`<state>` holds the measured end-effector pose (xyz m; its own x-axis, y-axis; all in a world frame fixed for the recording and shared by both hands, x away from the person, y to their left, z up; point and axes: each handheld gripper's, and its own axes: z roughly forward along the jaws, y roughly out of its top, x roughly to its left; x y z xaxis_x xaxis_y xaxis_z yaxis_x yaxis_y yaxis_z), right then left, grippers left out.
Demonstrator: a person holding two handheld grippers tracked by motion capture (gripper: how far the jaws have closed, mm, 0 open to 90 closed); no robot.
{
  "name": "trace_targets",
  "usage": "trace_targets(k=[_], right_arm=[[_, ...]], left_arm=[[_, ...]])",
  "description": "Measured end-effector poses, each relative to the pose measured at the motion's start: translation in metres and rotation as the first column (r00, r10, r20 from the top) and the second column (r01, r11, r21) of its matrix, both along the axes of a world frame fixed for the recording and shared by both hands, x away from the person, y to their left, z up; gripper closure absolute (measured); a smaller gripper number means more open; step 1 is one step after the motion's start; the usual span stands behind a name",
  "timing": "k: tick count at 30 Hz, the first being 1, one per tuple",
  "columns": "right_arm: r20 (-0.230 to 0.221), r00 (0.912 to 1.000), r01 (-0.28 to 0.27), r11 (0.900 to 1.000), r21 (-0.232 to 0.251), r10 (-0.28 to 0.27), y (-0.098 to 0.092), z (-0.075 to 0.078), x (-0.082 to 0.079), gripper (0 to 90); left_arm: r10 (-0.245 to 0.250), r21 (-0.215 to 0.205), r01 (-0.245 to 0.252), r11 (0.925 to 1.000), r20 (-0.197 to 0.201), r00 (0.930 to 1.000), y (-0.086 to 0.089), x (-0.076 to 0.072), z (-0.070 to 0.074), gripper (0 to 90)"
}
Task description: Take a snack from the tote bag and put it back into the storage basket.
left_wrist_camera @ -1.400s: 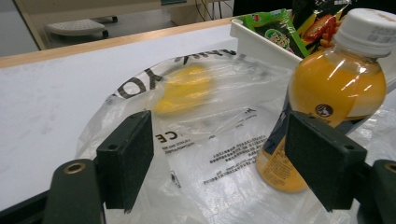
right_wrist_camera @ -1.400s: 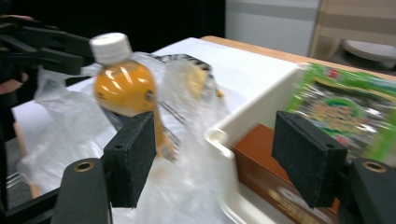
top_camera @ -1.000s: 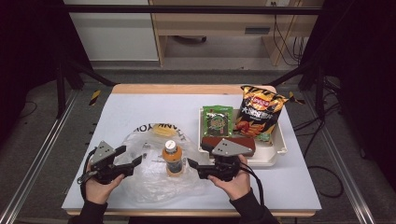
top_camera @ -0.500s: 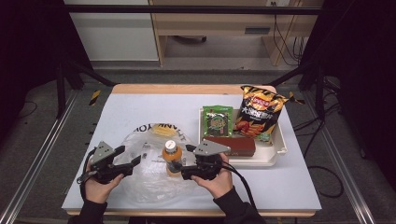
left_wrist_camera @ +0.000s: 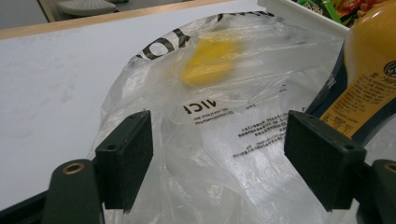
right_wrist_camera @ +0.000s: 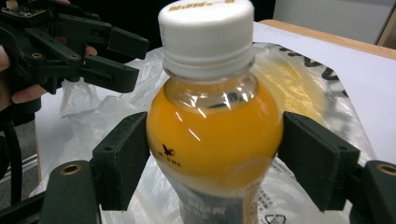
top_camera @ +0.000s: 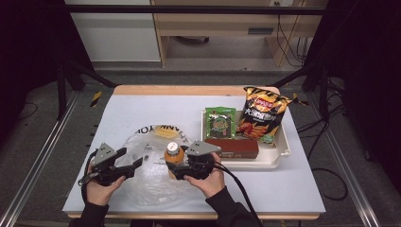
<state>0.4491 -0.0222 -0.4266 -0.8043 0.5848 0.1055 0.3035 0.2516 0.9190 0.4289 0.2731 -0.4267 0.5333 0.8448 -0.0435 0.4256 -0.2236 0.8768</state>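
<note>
An orange juice bottle [top_camera: 173, 153] with a white cap stands upright on a crumpled clear plastic bag [top_camera: 151, 182] near the table's front edge. My right gripper [top_camera: 174, 165] is open, and the bottle [right_wrist_camera: 215, 135] fills the gap between its pads; I cannot tell whether the pads touch it. My left gripper [top_camera: 130, 158] is open at the bag's left part, and loose plastic [left_wrist_camera: 233, 140] lies between its pads. The bottle [left_wrist_camera: 369, 70] stands just past its right pad. In the right gripper view the left gripper [right_wrist_camera: 133, 60] hangs beyond the bottle. A yellow patch [left_wrist_camera: 210, 60] shows through the bag.
A white tray [top_camera: 279, 158] sits to the right of the bottle. It holds a chip bag [top_camera: 260, 113], a green packet [top_camera: 220, 122] and a dark brown box [top_camera: 234, 147]. The table's wooden far edge [top_camera: 189, 90] runs along the back.
My right gripper has slid left from beside the tray until its jaws stand around the bottle. The left gripper has stayed almost still on the bag.
</note>
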Motion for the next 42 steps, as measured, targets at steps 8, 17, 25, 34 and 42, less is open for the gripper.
trace_targets(k=[8, 17, 25, 34, 42], right_arm=[[-0.007, 1.0000, -0.005, 1.000, -0.012, 0.005, 0.007, -0.003, 0.004, 28.9], [-0.018, 0.9998, 0.009, 1.000, -0.017, -0.009, 0.007, -0.002, 0.003, 29.9], [-0.015, 0.9996, 0.023, 0.999, -0.030, -0.024, 0.009, 0.005, 0.001, 30.2], [0.014, 0.9999, 0.009, 1.000, 0.007, -0.009, 0.008, 0.032, -0.006, 30.2], [0.033, 0.9994, 0.013, 1.000, 0.016, -0.013, 0.004, 0.061, -0.010, 30.2]], left_arm=[[0.005, -0.001, -0.005, 1.0000, 0.001, 1.0000, 0.002, 0.000, 0.000, 23.3], [0.009, -0.004, -0.009, 1.0000, 0.000, 1.0000, 0.002, 0.001, 0.000, 23.3], [0.013, -0.011, -0.013, 0.9999, 0.000, 0.9999, 0.004, 0.001, 0.000, 23.3], [0.011, -0.008, -0.011, 0.9999, 0.002, 0.9999, 0.003, 0.000, 0.001, 23.3], [0.008, -0.008, -0.008, 0.9999, 0.003, 1.0000, 0.002, 0.000, 0.001, 23.2]])
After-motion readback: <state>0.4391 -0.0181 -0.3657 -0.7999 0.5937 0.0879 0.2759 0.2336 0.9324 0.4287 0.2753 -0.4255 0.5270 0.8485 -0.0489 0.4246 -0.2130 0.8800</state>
